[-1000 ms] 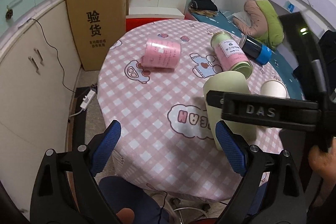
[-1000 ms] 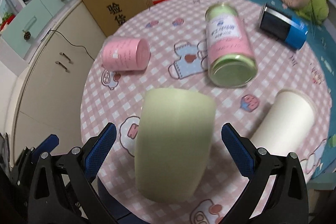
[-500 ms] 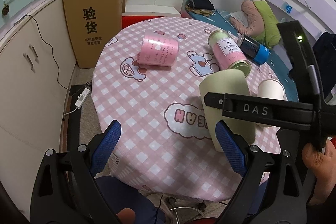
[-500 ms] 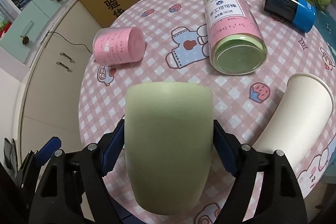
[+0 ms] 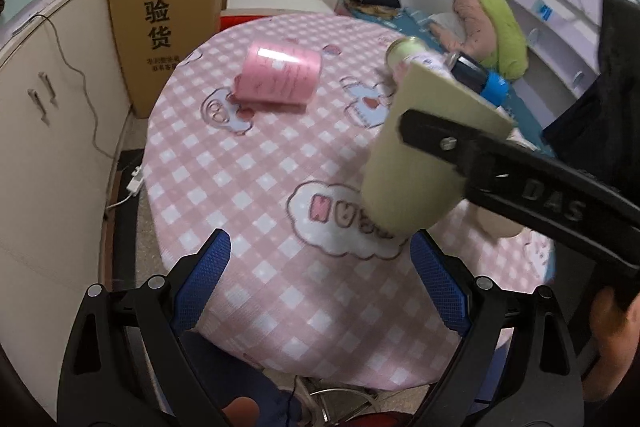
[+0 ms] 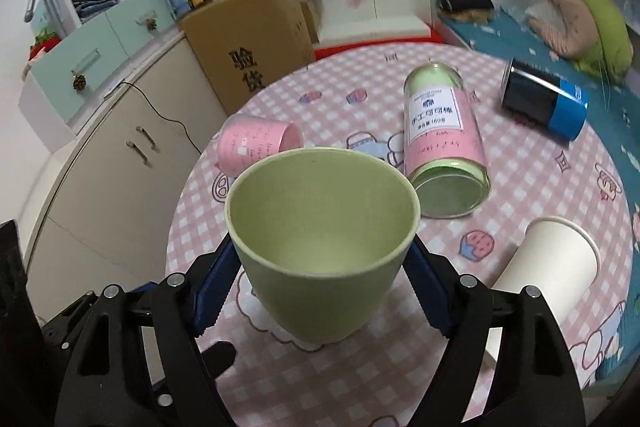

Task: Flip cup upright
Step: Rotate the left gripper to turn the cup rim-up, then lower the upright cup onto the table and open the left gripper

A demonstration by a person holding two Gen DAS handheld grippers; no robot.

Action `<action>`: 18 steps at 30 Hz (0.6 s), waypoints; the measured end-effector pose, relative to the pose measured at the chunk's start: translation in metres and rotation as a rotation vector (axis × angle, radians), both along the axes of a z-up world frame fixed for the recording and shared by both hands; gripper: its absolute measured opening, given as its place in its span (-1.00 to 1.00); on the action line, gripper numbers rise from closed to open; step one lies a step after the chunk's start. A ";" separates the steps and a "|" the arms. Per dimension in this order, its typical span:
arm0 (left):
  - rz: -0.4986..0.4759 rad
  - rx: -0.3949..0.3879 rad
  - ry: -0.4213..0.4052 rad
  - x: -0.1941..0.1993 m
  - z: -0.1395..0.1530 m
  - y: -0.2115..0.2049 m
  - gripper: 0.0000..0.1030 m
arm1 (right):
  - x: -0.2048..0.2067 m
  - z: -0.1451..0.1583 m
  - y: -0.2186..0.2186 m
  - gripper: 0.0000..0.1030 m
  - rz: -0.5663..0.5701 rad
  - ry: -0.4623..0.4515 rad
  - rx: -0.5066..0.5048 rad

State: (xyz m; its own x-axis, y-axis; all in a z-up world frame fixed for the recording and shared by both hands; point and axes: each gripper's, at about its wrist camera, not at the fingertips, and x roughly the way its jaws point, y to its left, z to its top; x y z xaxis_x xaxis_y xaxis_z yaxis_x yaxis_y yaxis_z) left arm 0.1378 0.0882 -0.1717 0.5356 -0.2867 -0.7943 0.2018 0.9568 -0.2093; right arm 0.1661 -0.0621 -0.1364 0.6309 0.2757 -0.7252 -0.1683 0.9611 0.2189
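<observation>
Green cup (image 6: 322, 247) was clamped by the right gripper (image 6: 322, 291), tilted mouth-up above the table (image 5: 256, 187); setting it down level seemed next; left gripper (image 5: 320, 275) was spread, empty

black plastic gripper frames, silver screws, blue ribbed pads (image 5: 202, 281), "das" lettering, bare-skinned hand (image 5: 612, 323).
</observation>
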 end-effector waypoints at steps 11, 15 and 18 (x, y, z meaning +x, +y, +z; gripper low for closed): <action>0.092 0.049 -0.012 -0.010 0.005 0.025 0.78 | -0.028 -0.004 0.007 0.49 0.024 -0.057 -0.050; 0.086 0.055 -0.030 -0.017 0.012 0.022 0.78 | -0.039 0.004 0.008 0.62 0.023 -0.099 -0.053; 0.084 0.066 -0.055 -0.023 0.020 0.016 0.78 | -0.046 0.011 0.007 0.70 0.016 -0.119 -0.056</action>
State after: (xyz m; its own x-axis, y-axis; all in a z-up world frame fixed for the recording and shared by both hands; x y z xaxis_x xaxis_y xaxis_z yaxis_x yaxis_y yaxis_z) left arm 0.1150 0.1043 -0.1512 0.5990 -0.1866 -0.7787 0.1295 0.9822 -0.1357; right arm 0.1199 -0.0553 -0.1253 0.7093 0.2482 -0.6598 -0.2057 0.9681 0.1429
